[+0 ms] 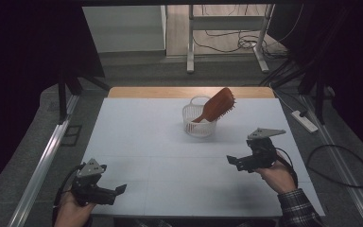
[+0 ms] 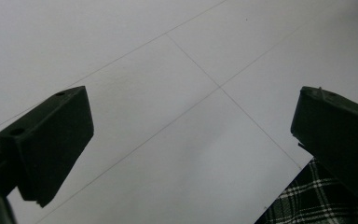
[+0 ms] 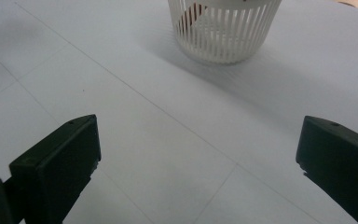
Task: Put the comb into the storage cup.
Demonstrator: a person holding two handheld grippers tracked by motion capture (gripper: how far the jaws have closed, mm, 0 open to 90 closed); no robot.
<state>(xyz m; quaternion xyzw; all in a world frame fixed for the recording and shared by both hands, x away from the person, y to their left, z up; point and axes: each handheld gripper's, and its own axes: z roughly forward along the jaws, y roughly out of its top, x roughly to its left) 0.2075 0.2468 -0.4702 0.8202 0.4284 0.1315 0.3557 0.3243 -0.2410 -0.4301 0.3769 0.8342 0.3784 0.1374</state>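
Resting in basket — hairbrush.

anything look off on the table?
One thing: the orange hairbrush stands handle-down in the small white basket, its head leaning out well past the rim to the right. The basket sits upright. Both grippers are open and hold nothing.

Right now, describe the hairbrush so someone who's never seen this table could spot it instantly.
Start at the white table and look to its far side, just right of centre, where a small white slatted basket stands alone. The hairbrush sits handle-down in it, its paddle head leaning up and out to the right over the rim. It is the one orange-brown thing on the table, with short bristles along its right edge.
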